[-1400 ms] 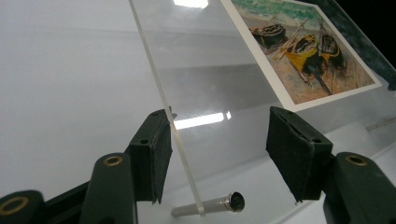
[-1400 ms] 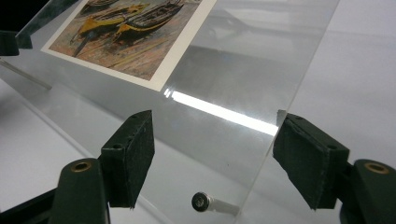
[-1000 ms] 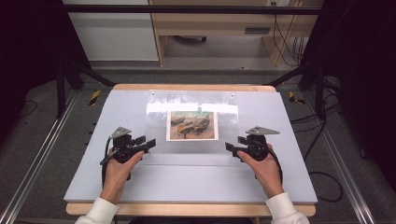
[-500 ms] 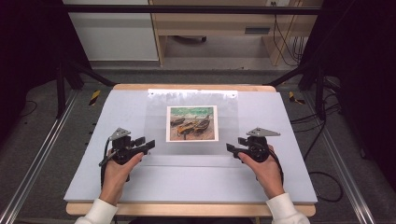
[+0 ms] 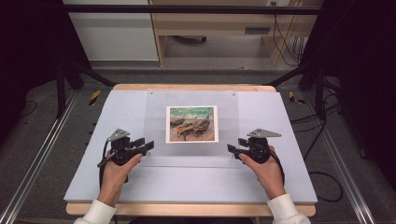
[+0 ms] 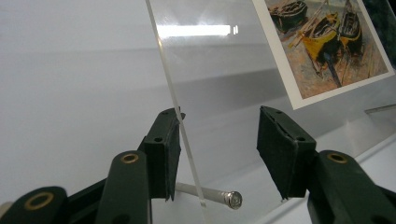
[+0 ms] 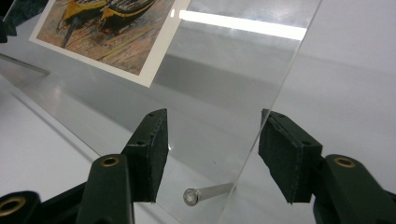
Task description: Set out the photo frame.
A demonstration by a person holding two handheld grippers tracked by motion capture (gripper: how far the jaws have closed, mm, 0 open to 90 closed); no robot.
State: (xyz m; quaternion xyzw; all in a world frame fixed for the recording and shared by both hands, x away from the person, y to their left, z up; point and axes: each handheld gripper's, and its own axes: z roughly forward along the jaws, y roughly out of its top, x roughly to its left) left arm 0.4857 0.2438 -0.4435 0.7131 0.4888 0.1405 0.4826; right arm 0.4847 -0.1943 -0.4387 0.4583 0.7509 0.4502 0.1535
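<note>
A clear plastic sheet (image 5: 156, 112) lies over a print of beached boats (image 5: 192, 123) on the pale blue board (image 5: 289, 140). My left gripper (image 5: 144, 145) is at the sheet's near left edge and my right gripper (image 5: 232, 150) at its near right edge. In the left gripper view the sheet's edge (image 6: 180, 126) runs between the jaws of the left gripper (image 6: 217, 140), against the left pad and apart from the right one. In the right gripper view the sheet (image 7: 224, 84) reaches between the jaws of the right gripper (image 7: 212, 144), untouched. Both jaws have been closing. A metal pin (image 6: 219, 197) (image 7: 205, 192) sticks out beneath the sheet.
Two small screws (image 5: 150, 92) mark the sheet's far edge. The board rests on a wooden table (image 5: 187, 209). Metal rails (image 5: 42, 154) run along the left, cables (image 5: 322, 177) lie on the floor at the right, and a cabinet (image 5: 112, 32) stands behind.
The bright glare on the sheet has slid toward its far edge and faded out. Both grippers' jaws have narrowed a little. The hands have stayed in place.
</note>
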